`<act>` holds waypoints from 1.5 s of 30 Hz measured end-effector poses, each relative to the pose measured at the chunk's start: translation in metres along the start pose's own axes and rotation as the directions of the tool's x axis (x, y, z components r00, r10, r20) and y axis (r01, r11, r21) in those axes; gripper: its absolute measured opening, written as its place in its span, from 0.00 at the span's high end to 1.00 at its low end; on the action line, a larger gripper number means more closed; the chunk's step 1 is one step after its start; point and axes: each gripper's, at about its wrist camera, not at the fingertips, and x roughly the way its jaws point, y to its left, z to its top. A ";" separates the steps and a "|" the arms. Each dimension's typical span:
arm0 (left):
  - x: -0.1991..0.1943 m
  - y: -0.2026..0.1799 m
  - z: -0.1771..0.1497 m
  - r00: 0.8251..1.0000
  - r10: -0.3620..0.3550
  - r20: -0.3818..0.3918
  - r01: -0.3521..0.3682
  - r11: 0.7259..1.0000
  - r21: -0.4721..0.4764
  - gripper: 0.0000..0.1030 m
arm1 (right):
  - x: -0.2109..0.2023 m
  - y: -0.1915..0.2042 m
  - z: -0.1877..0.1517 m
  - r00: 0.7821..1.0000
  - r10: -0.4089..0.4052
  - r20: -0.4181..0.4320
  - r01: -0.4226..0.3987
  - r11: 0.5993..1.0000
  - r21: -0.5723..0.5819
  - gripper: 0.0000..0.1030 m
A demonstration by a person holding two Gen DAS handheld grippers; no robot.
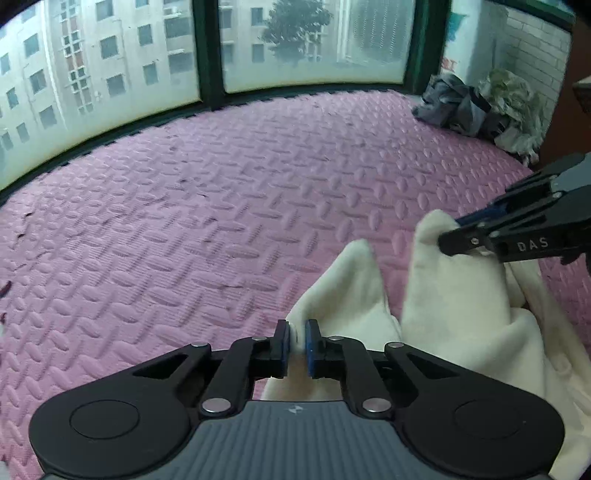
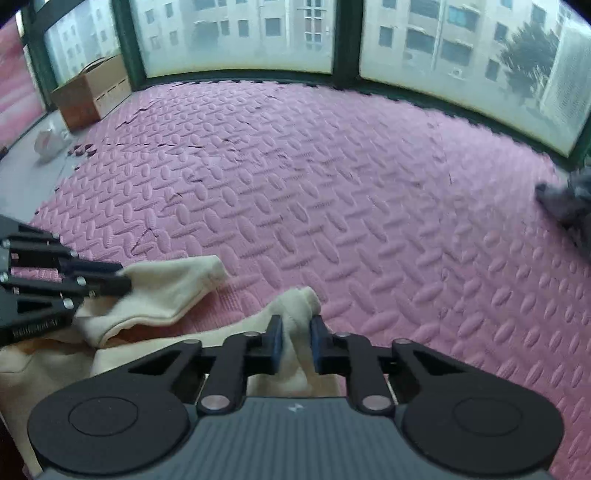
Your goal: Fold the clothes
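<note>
A cream garment (image 1: 461, 314) lies bunched at the near edge of the pink foam mat (image 1: 221, 206), two peaks of its cloth lifted off the surface. The left gripper (image 1: 297, 341) pinches a thin fold of one peak between its blue pads. The right gripper (image 2: 296, 338) is clamped on a thicker roll of the other peak, just beside it. Far right, against a white brick wall (image 1: 532, 48), sits a heap of grey and pale clothes (image 1: 480, 107); it may be several pieces. Far left stands a cardboard box (image 2: 92, 92) below the windows (image 2: 236, 33).
</note>
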 end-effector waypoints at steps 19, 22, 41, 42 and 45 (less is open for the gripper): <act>-0.051 0.137 0.001 0.958 0.276 0.082 -0.241 0.923 -0.299 0.91 | -0.015 0.076 0.131 0.940 0.034 0.338 0.045 0.974 -0.222 0.80; -0.045 0.143 -0.004 0.955 0.293 0.052 -0.264 0.916 -0.303 0.91 | -0.008 0.069 0.124 0.958 0.015 0.288 0.052 0.974 -0.223 0.80; -0.032 0.166 -0.020 0.932 0.356 -0.068 -0.357 0.873 -0.333 0.68 | 0.087 -0.001 0.084 0.986 0.169 0.005 -0.169 0.979 0.118 0.76; -0.032 0.165 -0.019 0.932 0.356 -0.064 -0.357 0.874 -0.329 0.68 | 0.092 -0.003 0.085 0.984 0.176 0.004 -0.175 0.976 0.130 0.76; -0.034 0.160 -0.013 0.932 0.360 -0.046 -0.356 0.881 -0.312 0.68 | 0.098 -0.004 0.085 0.983 0.185 0.015 -0.185 0.972 0.147 0.77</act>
